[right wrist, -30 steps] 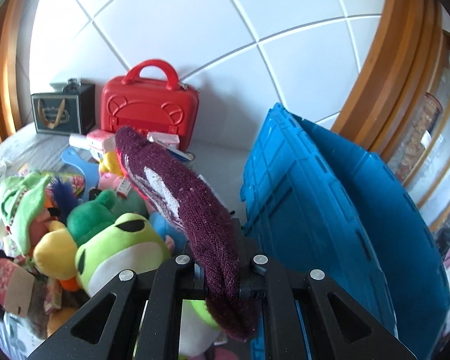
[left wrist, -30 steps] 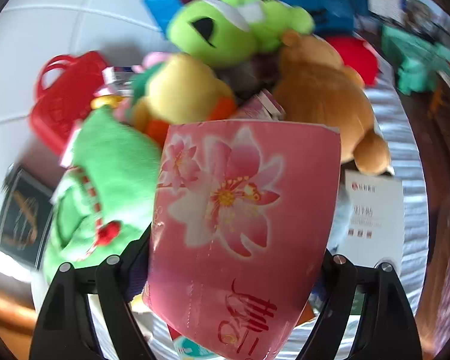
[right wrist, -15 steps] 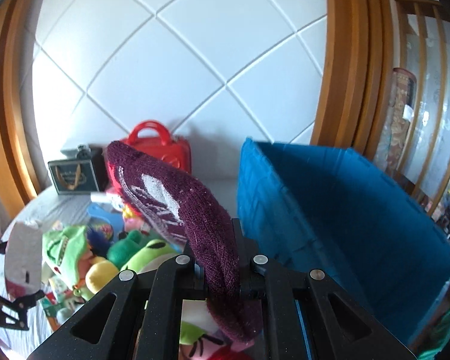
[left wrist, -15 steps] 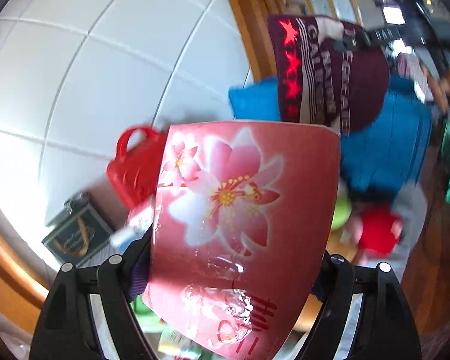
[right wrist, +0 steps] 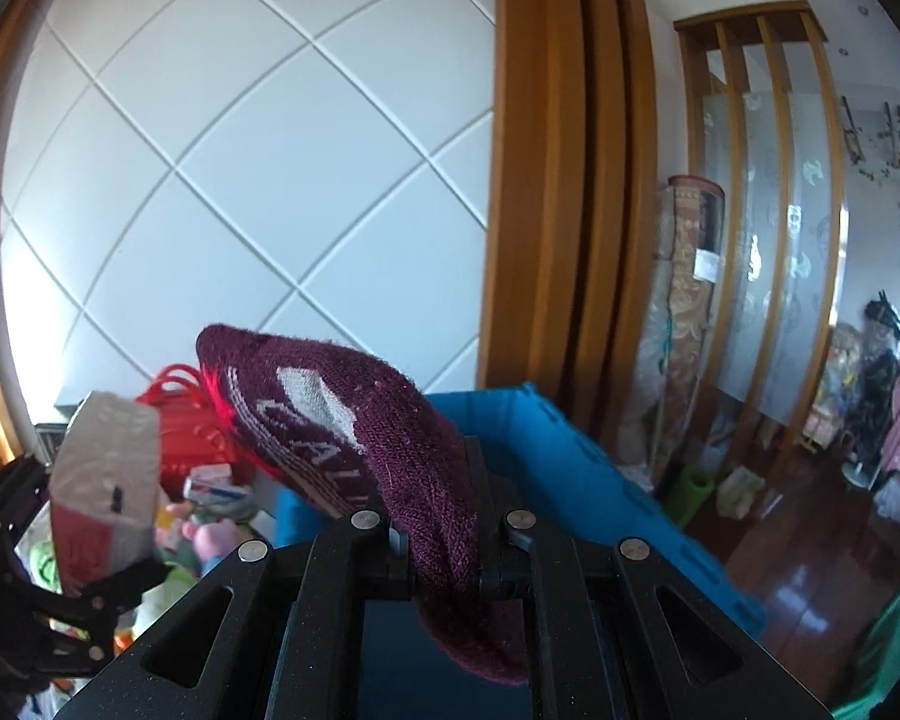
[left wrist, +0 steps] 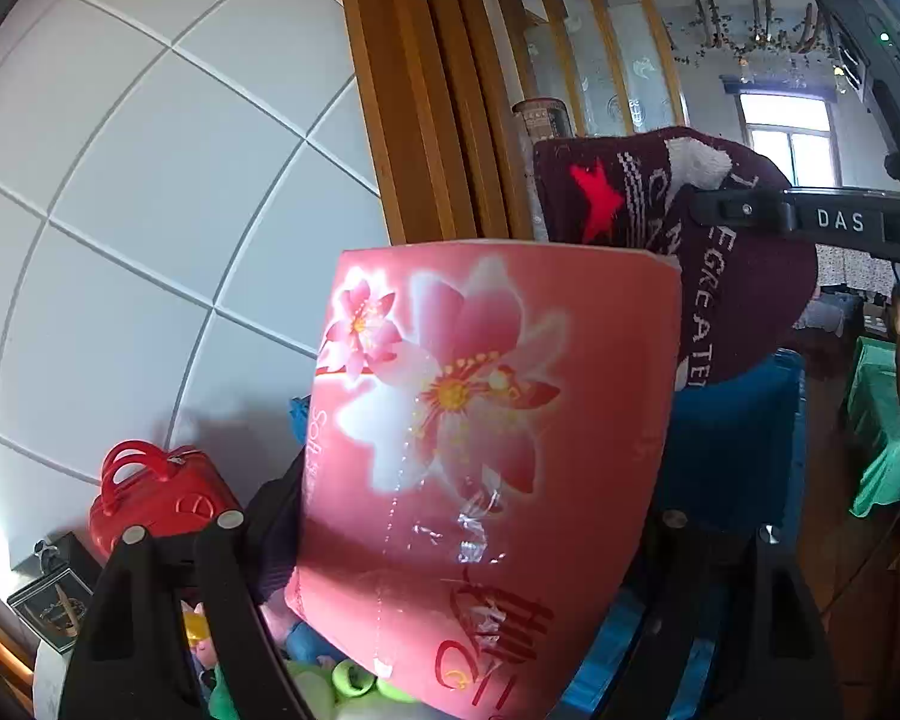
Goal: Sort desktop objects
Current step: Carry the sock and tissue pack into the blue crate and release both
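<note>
My left gripper (left wrist: 450, 540) is shut on a pink tissue pack (left wrist: 480, 468) printed with flowers and holds it up in the air; the pack also shows at the left of the right wrist view (right wrist: 105, 480). My right gripper (right wrist: 444, 531) is shut on a maroon sock (right wrist: 354, 438) with white lettering and a red star; it also shows in the left wrist view (left wrist: 720, 276), above the blue crate (left wrist: 732, 450). The crate (right wrist: 546, 450) lies just beyond the right gripper.
A red toy suitcase (left wrist: 156, 492) and a dark box (left wrist: 48, 600) stand by the white tiled wall (left wrist: 150, 210). Plush toys (left wrist: 306, 684) lie low under the left gripper. A wooden pillar (right wrist: 558, 180) stands behind the crate.
Both grippers have risen and tilted up from the toy pile, carrying the tissue pack and the sock. The sock now hangs over the blue crate.
</note>
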{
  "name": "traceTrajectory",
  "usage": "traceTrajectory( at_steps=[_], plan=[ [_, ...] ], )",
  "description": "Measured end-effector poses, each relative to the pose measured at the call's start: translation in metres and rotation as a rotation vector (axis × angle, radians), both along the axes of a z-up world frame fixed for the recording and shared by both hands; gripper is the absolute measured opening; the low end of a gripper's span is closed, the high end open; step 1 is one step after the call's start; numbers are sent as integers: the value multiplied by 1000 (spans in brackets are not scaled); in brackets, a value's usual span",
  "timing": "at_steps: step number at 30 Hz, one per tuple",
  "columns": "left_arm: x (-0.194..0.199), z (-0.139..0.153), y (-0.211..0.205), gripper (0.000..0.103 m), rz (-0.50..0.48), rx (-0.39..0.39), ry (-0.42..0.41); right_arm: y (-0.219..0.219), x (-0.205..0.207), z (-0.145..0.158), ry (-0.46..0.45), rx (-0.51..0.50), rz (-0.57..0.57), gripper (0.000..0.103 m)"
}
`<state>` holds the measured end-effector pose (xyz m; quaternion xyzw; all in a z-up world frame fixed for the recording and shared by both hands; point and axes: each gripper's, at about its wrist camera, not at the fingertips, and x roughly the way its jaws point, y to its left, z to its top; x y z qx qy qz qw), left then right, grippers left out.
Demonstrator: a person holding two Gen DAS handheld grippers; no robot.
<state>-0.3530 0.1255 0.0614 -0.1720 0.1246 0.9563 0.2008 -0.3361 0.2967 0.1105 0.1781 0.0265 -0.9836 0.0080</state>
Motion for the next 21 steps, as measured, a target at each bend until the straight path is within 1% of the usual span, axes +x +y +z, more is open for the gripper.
traceTrajectory(
  at_steps=[2, 4, 6, 7, 8, 9, 10, 11, 12, 13, 17, 21],
  plan=[
    [-13, 3, 29, 82, 28, -16, -7, 30, -17, -5, -25, -18, -5, 11],
    [-26, 9, 52, 86, 59, -26, -13, 55, -31, -9, -53, -32, -7, 11],
    [-42, 15, 68, 88, 99, -33, -26, 71, -50, -16, -79, -41, -7, 11],
    [-49, 20, 75, 91, 129, -37, -33, 79, -62, -19, -95, -49, -11, 14],
    [-56, 25, 79, 94, 148, -44, -39, 84, -73, -21, -112, -54, -20, 15],
    [-64, 28, 85, 101, 173, -48, -38, 87, -84, -23, -129, -52, -32, 22],
    [-68, 32, 87, 103, 204, -49, -27, 91, -95, -25, -142, -54, -43, 38],
    [-71, 37, 88, 103, 217, -46, -25, 95, -103, -27, -149, -58, -54, 49],
    [-78, 39, 85, 103, 226, -42, -32, 99, -108, -26, -146, -61, -62, 69],
    [-84, 41, 83, 103, 230, -37, -38, 103, -110, -24, -130, -63, -64, 77],
    [-83, 44, 67, 103, 264, -24, 5, 107, -103, -13, -66, -71, -43, 78],
    [-78, 40, 67, 103, 314, -23, 38, 113, -86, -12, -5, -111, -28, 86]
  ],
)
